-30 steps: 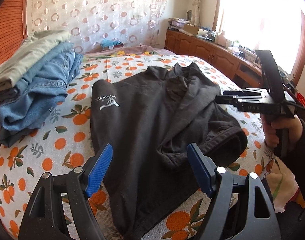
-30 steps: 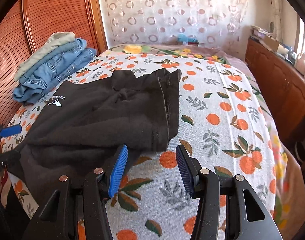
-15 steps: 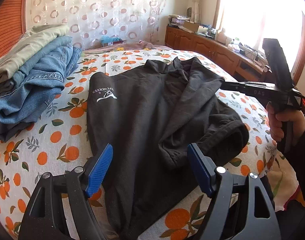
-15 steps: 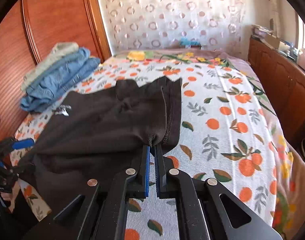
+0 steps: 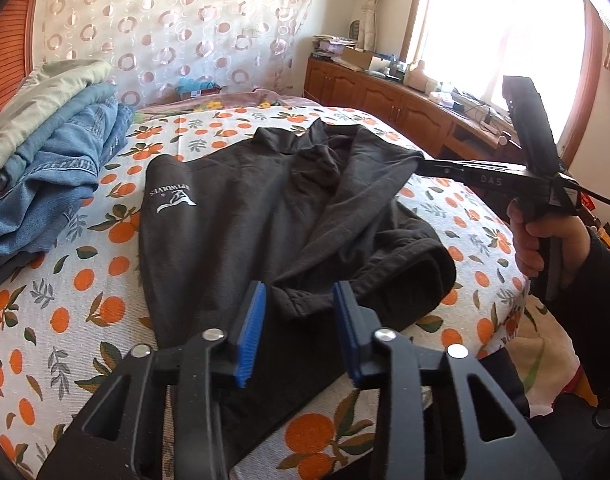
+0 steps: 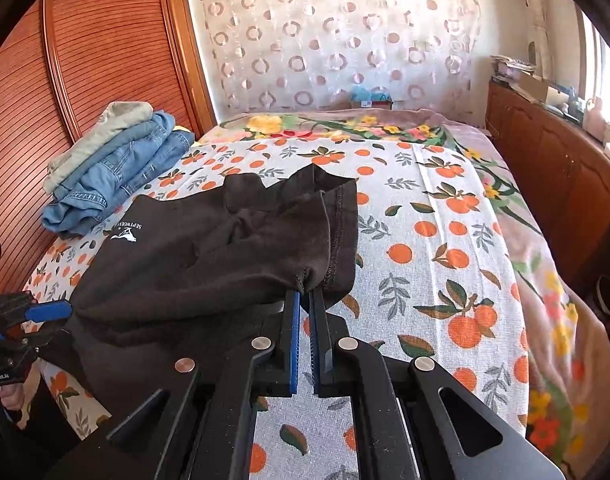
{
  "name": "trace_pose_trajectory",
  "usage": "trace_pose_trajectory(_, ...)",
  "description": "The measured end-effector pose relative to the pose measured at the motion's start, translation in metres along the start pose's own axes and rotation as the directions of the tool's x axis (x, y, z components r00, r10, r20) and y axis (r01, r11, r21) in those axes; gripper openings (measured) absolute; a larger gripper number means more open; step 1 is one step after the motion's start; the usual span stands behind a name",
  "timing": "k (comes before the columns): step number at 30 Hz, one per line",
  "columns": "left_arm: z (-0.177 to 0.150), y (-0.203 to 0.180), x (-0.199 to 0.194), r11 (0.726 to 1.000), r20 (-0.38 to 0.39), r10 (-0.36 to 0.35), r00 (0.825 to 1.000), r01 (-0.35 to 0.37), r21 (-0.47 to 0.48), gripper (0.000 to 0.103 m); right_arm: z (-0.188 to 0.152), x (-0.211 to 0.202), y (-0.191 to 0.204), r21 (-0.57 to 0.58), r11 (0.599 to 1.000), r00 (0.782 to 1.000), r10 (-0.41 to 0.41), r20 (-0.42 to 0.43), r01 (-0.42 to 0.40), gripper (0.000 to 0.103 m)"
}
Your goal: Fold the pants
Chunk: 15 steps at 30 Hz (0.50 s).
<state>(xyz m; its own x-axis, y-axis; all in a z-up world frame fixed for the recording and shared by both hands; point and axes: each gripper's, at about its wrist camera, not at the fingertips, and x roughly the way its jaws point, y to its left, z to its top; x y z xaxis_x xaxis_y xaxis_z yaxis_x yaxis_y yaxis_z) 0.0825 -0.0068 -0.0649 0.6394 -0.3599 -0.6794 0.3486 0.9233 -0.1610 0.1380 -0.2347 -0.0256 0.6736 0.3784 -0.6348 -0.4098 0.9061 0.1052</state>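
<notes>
Black pants [image 5: 241,216] with a white logo lie spread on the bed, partly folded over. My right gripper [image 6: 307,296] is shut on the stitched hem of a pant leg [image 6: 325,240] and holds it lifted off the sheet; it also shows in the left wrist view [image 5: 423,165], at the cloth's far right corner. My left gripper [image 5: 299,304] is partly open, its blue pads either side of the bunched waistband edge [image 5: 305,300], not closed on it. The left gripper also shows at the left edge of the right wrist view [image 6: 45,312].
The bed has an orange-print sheet [image 6: 445,260]. A stack of folded jeans and a beige garment [image 5: 45,160] sits at the left by the wooden headboard [image 6: 85,60]. Wooden cabinets [image 5: 385,96] line the right side under the window.
My right gripper closed on the pant-leg hem and lifted it. My left gripper narrowed its jaws and moved in toward the waistband edge.
</notes>
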Motion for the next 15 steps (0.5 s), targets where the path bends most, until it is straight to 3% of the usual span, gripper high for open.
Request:
trace_pose_trajectory(6,0.0,0.002,0.014,1.0,-0.048,0.021,0.999,-0.022,-0.011,0.033,0.002,0.0,0.001,-0.007,1.0,1.0,-0.003,-0.004,0.003,0.004)
trace_pose_trajectory(13,-0.005,0.006,0.022,0.999,-0.074,-0.004,0.997,0.001,-0.034,0.033,0.004,-0.002,-0.003,-0.01,1.0,1.0,-0.004,0.001,0.004,0.004)
trace_pose_trajectory(14,-0.005,0.004,0.021,1.0,-0.072,-0.008,0.997,0.006,-0.026,0.032,0.004,-0.003,-0.003,-0.011,1.0,1.0,-0.005,0.003,0.005,0.004)
trace_pose_trajectory(15,-0.005,0.003,0.02,1.0,-0.068,-0.012,0.998,0.011,-0.018,0.024,0.004,-0.003,-0.002,-0.012,1.0,1.0,-0.004,0.005,0.005,0.004)
